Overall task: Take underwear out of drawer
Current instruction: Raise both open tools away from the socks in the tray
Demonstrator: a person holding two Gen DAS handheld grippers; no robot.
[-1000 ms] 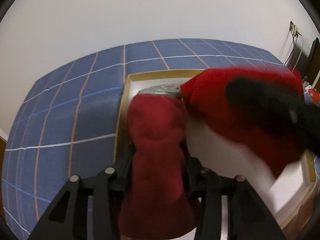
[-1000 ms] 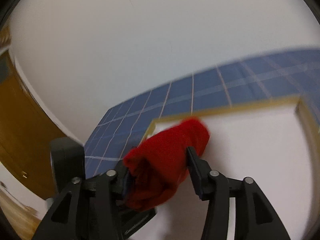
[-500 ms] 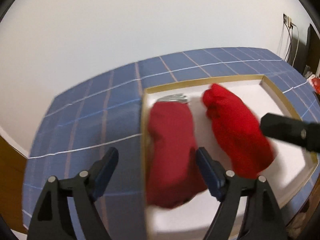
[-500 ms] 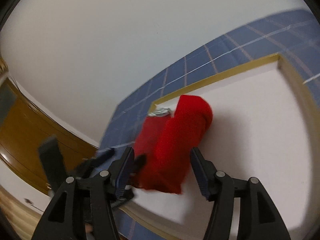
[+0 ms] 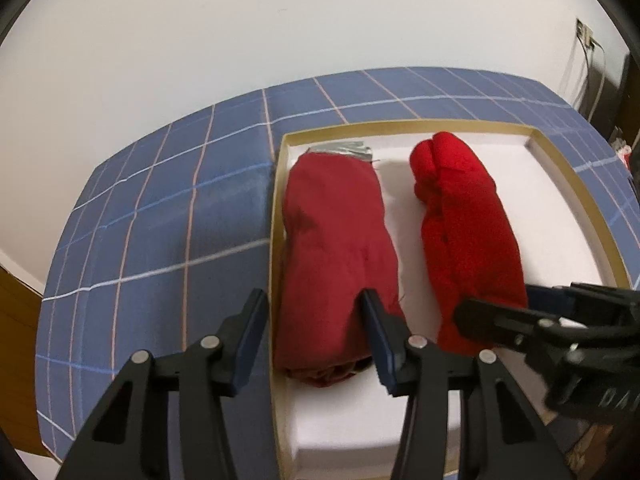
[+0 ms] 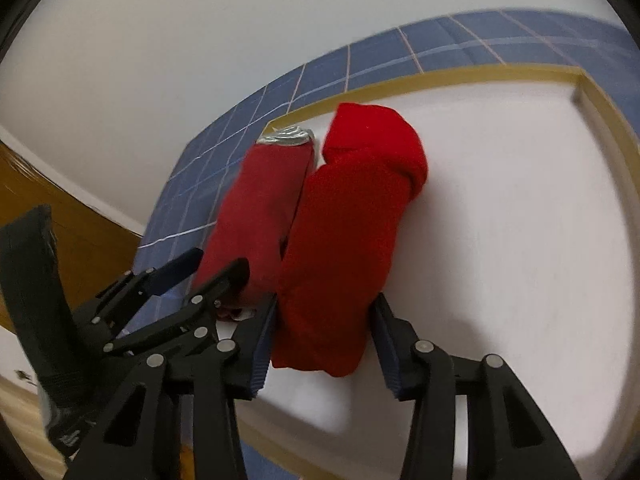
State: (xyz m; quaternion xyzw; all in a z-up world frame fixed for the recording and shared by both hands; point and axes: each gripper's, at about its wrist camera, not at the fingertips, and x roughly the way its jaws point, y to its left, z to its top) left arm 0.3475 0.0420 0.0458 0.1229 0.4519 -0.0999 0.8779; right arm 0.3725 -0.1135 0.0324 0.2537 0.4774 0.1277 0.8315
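Observation:
Two rolled pieces of underwear lie side by side in a white tray with a gold rim. The dark red roll lies along the tray's left wall, with a grey waistband at its far end; it also shows in the right wrist view. The bright red roll lies to its right and also shows in the right wrist view. My left gripper is open, its jaws astride the tray's left rim at the dark roll's near end. My right gripper is open, jaws on either side of the bright roll's near end.
The tray rests on a blue checked cloth against a white wall. A brown wooden edge lies to the left. Cables and a socket are at the far right.
Both grippers have let go of their rolls and opened. The rolls now lie in the tray, and both grippers have drawn back a little toward the near ends.

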